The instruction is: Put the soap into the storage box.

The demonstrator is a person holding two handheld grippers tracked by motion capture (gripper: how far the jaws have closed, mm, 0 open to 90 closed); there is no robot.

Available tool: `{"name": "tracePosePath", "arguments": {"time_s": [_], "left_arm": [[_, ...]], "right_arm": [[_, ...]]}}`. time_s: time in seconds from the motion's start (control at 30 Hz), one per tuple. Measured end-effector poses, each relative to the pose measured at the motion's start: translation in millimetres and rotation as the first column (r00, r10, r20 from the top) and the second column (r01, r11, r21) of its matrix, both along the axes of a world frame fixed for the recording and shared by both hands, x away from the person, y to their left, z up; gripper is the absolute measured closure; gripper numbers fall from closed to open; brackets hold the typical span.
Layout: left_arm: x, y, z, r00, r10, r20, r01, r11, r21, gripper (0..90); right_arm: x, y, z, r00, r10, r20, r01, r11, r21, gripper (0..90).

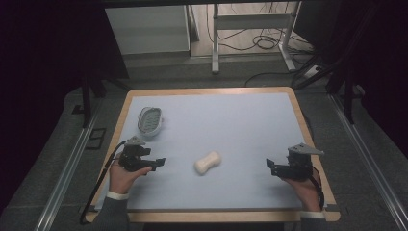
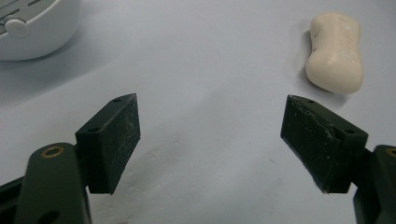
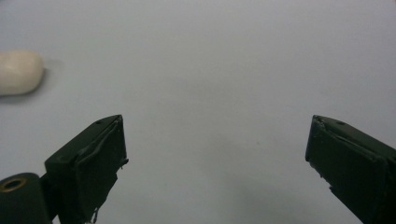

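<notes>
A cream bar of soap [image 1: 208,162] lies on the pale blue mat near the table's middle. A white soap dish [image 1: 149,120] with a slotted green insert stands at the mat's left. My left gripper [image 1: 161,162] rests low on the mat, left of the soap, open with nothing between its jaws; the left gripper view has the soap [image 2: 335,51] ahead at upper right and the dish [image 2: 32,28] at upper left. My right gripper [image 1: 269,165] sits to the right of the soap, open and empty; the soap [image 3: 18,72] appears at the left edge of the right gripper view.
The pale blue mat [image 1: 231,120] covers a wooden table whose rim [image 1: 308,130] runs around it. Beyond the far edge stand a white cabinet [image 1: 149,29], a metal table frame [image 1: 250,24] and floor cables.
</notes>
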State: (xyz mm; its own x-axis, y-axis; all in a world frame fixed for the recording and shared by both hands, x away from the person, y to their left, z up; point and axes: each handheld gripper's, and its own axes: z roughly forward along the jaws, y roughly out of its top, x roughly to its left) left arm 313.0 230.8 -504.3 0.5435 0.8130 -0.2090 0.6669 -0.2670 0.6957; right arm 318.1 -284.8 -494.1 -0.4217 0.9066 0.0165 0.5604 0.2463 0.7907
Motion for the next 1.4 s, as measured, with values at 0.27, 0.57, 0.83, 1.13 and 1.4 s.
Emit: {"name": "tracePosePath", "arguments": {"time_s": [0.27,0.57,0.83,1.13,1.4], "left_arm": [[-6.9,-5.1,5.3,0.9994,-0.001,0.033,0.000,0.9995,0.031,22.5],[-9.4,-11.0,9.9,0.9993,-0.013,0.035,0.011,0.9977,0.067,23.3],[-9.3,-15.4,20.0,0.9985,-0.042,0.035,0.038,0.9918,0.122,21.7],[-8.4,-16.1,33.9,0.9973,-0.049,0.054,0.041,0.9908,0.129,21.3],[-9.4,-27.1,45.1,0.9948,-0.085,0.055,0.077,0.9876,0.137,20.9]], "right_arm": [[-4.1,-8.1,-1.0,0.9998,-0.019,0.008,0.019,0.9998,0.001,6.9],[-6.6,-19.3,1.1,0.9992,-0.035,0.021,0.034,0.9990,0.030,7.1],[-8.4,-19.8,1.8,0.9993,-0.025,0.027,0.024,0.9991,0.036,8.4],[-9.0,-17.6,1.0,0.9996,-0.013,0.026,0.012,0.9997,0.023,8.5],[-10.1,-17.9,-0.6,0.9997,-0.017,0.019,0.016,0.9997,0.016,8.6]]}}
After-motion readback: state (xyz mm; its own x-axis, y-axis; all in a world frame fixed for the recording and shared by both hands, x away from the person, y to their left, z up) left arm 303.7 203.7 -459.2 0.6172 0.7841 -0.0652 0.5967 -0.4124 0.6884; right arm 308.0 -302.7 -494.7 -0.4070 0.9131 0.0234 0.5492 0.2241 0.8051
